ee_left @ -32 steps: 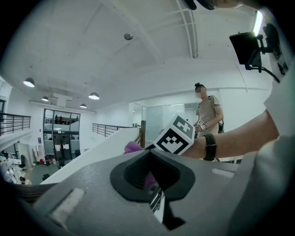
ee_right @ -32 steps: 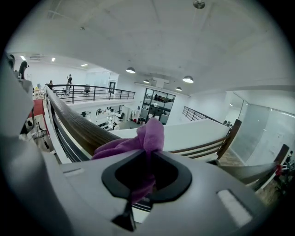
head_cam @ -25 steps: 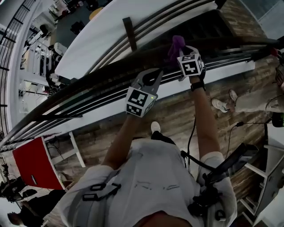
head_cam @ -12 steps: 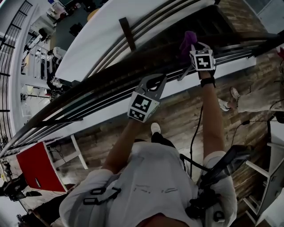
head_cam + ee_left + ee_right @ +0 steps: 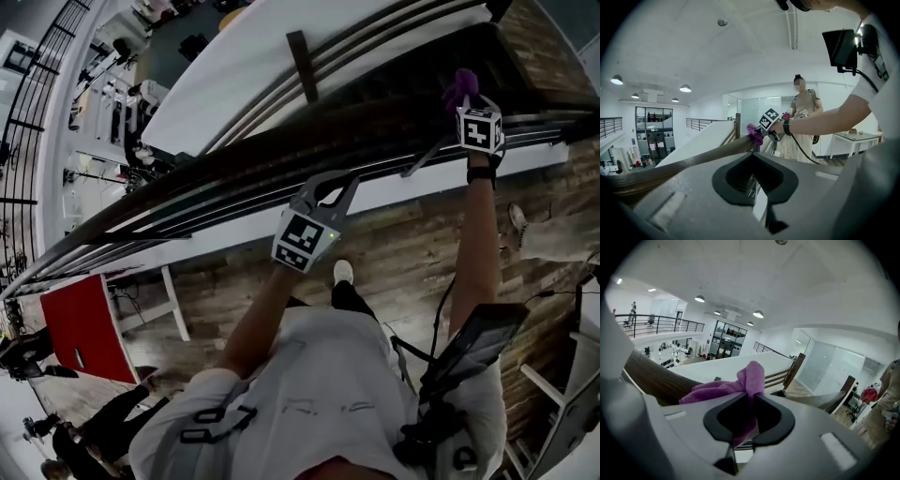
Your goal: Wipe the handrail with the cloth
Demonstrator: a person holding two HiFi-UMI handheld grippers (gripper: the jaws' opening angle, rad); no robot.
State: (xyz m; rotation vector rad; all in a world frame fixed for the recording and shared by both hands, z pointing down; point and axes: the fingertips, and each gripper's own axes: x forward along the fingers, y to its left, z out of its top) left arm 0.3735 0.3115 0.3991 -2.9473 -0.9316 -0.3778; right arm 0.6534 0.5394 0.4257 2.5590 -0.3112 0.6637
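Note:
The dark wooden handrail [image 5: 234, 159] runs diagonally from lower left to upper right. My right gripper [image 5: 466, 101] is at its far right end, shut on a purple cloth [image 5: 461, 86] that lies bunched on top of the rail. In the right gripper view the cloth [image 5: 736, 384] fills the jaws and drapes over the rail [image 5: 651, 378]. My left gripper [image 5: 336, 186] sits near the rail's middle, just on my side of it, jaws shut with nothing in them. The left gripper view looks along the rail [image 5: 670, 171] to the cloth [image 5: 754, 133].
Beyond the rail is a drop to a lower floor and a white sloping stair wall [image 5: 244, 66]. A dark post [image 5: 302, 64] stands behind the rail. A red cabinet [image 5: 80, 333] and a white stool [image 5: 169, 305] stand at the left. A bystander [image 5: 802, 122] stands near my right arm.
My right gripper has slid the purple cloth to the right along the handrail, away from the left gripper. The left gripper has stayed near the rail's middle.

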